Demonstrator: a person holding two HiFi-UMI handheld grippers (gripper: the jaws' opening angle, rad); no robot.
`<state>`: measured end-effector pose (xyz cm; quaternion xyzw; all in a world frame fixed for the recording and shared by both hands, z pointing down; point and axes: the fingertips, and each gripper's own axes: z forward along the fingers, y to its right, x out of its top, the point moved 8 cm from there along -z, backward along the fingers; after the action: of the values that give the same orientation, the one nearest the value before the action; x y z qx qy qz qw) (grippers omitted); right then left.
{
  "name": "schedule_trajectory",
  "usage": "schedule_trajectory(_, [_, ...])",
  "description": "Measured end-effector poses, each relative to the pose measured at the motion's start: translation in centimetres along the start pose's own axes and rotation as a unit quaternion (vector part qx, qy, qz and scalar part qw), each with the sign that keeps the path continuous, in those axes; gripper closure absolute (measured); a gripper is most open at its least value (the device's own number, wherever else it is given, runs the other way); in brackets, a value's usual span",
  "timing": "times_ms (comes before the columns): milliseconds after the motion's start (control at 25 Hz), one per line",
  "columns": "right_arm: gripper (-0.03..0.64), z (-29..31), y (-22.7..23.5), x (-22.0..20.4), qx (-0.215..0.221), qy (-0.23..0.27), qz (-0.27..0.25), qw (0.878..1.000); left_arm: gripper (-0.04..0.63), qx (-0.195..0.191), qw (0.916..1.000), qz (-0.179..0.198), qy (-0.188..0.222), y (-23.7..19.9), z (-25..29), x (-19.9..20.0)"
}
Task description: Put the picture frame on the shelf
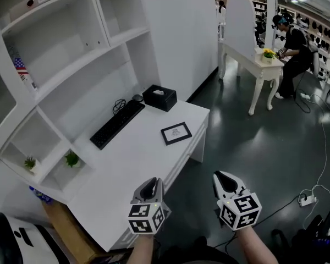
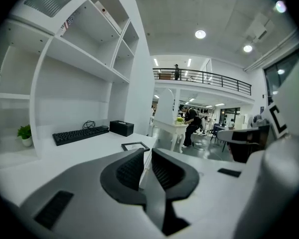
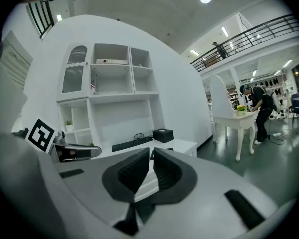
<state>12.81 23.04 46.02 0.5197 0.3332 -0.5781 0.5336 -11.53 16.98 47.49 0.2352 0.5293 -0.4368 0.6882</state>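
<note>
The black picture frame (image 1: 176, 133) lies flat on the white desk (image 1: 137, 169), near its right edge; the left gripper view shows the frame (image 2: 135, 146) just beyond the jaws. The white shelf unit (image 1: 71, 54) rises behind the desk with several bare compartments, and it also shows in the right gripper view (image 3: 114, 93). My left gripper (image 1: 149, 187) hovers over the desk's front edge, shut and empty, well short of the frame. My right gripper (image 1: 225, 179) hangs over the floor right of the desk, shut with nothing held. Both pairs of jaws stand together (image 2: 147, 152) (image 3: 152, 153).
A black keyboard (image 1: 116, 124), a mouse and a black tissue box (image 1: 159, 97) lie at the back of the desk. Small plants (image 1: 71, 159) stand in low shelf cubbies. A white dressing table (image 1: 253, 59) with a person (image 1: 291, 48) stands far right. A power strip (image 1: 307, 200) lies on the floor.
</note>
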Motion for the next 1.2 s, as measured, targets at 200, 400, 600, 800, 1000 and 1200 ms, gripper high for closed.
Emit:
schedule_trajectory(200, [0.563, 0.4, 2.2, 0.3, 0.020, -0.002, 0.016, 1.000, 0.541, 0.023, 0.9996, -0.013, 0.011, 1.0, 0.9, 0.6])
schedule_trajectory(400, [0.520, 1.0, 4.0, 0.5, 0.034, -0.002, 0.030, 0.999, 0.500, 0.044, 0.9987, -0.021, 0.016, 1.5, 1.7, 1.1])
schedule_trajectory(600, [0.502, 2.8, 4.8, 0.6, 0.047, -0.002, 0.051, 0.998, 0.492, 0.051, 0.9985, -0.016, 0.011, 1.0, 3.1, 1.7])
schedule_trajectory(800, [0.491, 5.7, 5.8, 1.2, 0.045, -0.007, 0.049, 0.998, 0.486, 0.050, 0.9986, -0.019, 0.001, -0.1, 6.4, 2.2])
schedule_trajectory(1000, [0.482, 9.9, 7.7, 2.7, 0.035, -0.001, 0.043, 0.998, 0.474, 0.042, 0.9989, -0.023, 0.004, -2.3, 11.3, 3.5])
schedule_trajectory(1200, [0.477, 15.3, 9.4, 3.6, 0.021, -0.008, 0.049, 0.999, 0.457, 0.039, 0.9989, -0.026, -0.004, -5.2, 16.5, 5.0])
